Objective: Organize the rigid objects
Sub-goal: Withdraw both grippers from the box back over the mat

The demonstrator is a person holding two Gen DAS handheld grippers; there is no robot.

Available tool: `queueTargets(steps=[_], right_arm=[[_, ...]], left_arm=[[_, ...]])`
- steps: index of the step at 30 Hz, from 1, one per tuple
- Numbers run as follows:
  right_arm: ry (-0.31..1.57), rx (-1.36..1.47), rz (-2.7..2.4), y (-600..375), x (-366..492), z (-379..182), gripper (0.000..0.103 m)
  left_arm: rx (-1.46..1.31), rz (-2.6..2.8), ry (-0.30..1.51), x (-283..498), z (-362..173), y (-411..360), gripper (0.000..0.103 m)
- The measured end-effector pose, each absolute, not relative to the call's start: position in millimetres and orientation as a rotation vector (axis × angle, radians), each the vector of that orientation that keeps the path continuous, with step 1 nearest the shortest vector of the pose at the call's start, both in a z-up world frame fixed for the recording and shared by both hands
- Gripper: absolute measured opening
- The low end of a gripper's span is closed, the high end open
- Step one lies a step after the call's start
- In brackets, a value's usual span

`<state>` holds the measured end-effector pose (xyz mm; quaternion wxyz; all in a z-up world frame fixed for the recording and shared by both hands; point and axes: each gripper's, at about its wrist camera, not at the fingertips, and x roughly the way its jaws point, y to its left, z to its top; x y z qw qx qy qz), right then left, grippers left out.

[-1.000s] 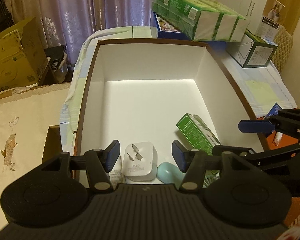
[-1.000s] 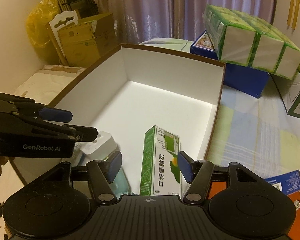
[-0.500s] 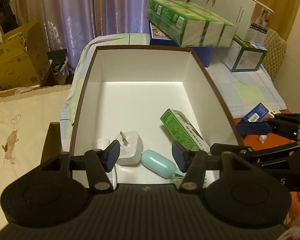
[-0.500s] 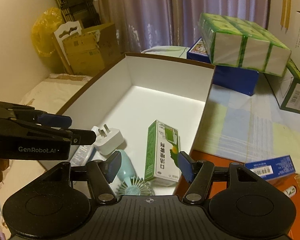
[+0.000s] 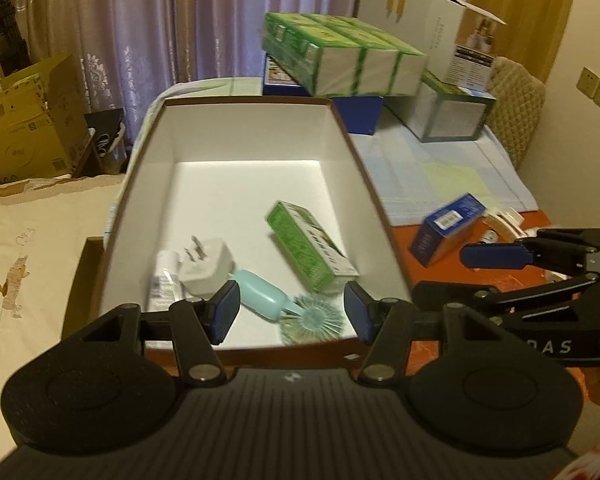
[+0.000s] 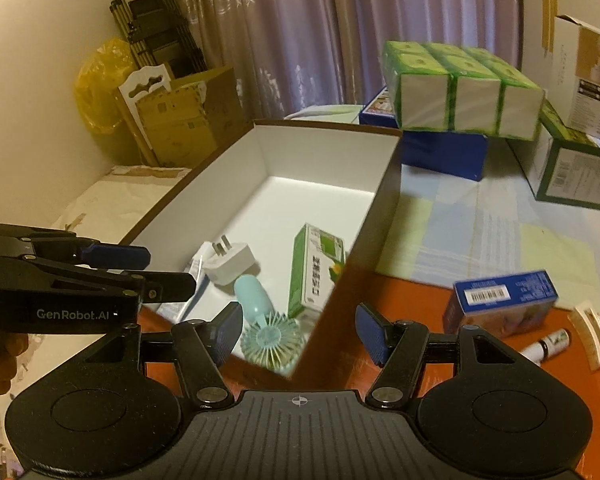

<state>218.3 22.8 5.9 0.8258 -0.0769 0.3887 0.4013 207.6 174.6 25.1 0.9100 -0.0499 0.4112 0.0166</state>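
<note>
Left gripper (image 5: 290, 310): jaws stand apart, nothing between the blue pads (image 5: 225, 311), pointing forward and downward. Seen from the right wrist view, it enters from the left edge, side-on, its two fingers one above the other with a gap at the tips. A part of the holding hand (image 6: 2, 354) shows beneath its body at the left edge.

Right gripper (image 6: 299, 328): jaws apart, empty, angled forward and downward. In the left wrist view it lies at the right, side-on, beside the left gripper and not touching it.
</note>
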Motion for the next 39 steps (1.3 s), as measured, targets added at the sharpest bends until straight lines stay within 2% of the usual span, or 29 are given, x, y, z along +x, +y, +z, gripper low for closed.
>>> queueTargets(steps=[16,39], right_arm=[[0.889,-0.142,0.815,-53,221,-2,0.060],[0.945,-0.059,0.667,-173,260,-12,0.060]], left_arm=[[-0.101,-0.020,0.888,198,14,99,0.053],[-0.028,-0.134,0.942,233,-3,-11,0.053]])
